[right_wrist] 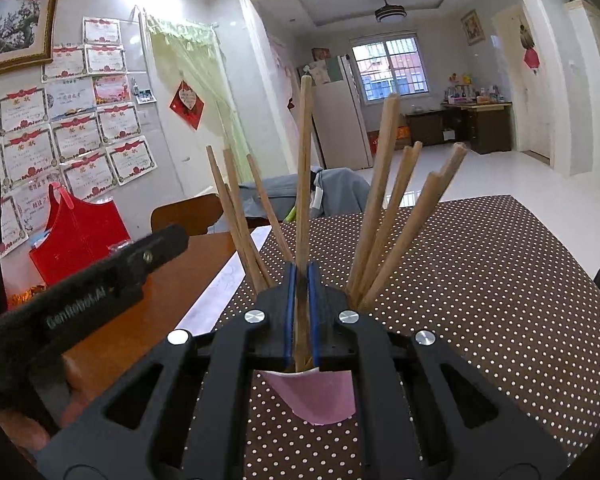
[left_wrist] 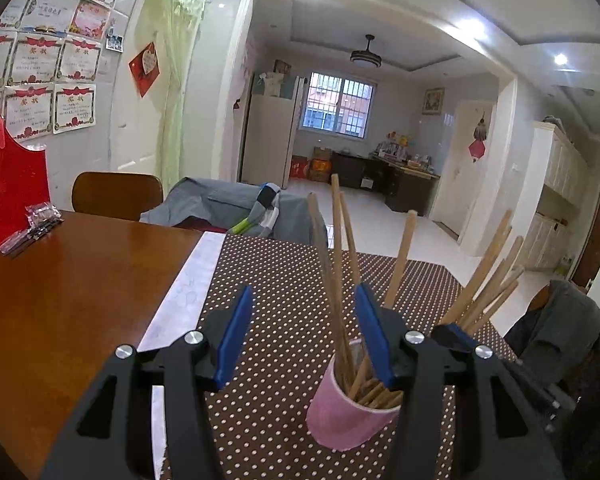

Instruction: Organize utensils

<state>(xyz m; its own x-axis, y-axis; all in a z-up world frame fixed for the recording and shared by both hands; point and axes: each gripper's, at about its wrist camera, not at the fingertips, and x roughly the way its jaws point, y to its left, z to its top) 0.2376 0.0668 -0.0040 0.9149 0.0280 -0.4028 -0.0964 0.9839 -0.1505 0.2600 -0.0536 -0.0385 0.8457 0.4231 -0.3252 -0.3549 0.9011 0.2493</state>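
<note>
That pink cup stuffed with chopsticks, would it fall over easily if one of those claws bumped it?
Probably yes. The pink cup looks like thin paper, so likely light, and it already sits tilted in the left view. The chopsticks stand far above its rim and splay outward, putting weight high up. The right gripper, shut on one chopstick, could drag it sideways.

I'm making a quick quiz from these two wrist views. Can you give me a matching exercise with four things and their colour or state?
Things:
1. cup
2. right gripper
3. left gripper
4. bag

States:
A. red, standing near the wall
B. jaws shut on one chopstick
C. pink, holding chopsticks
D. jaws apart, holding nothing

Pairs: 1-C, 2-B, 3-D, 4-A
</note>
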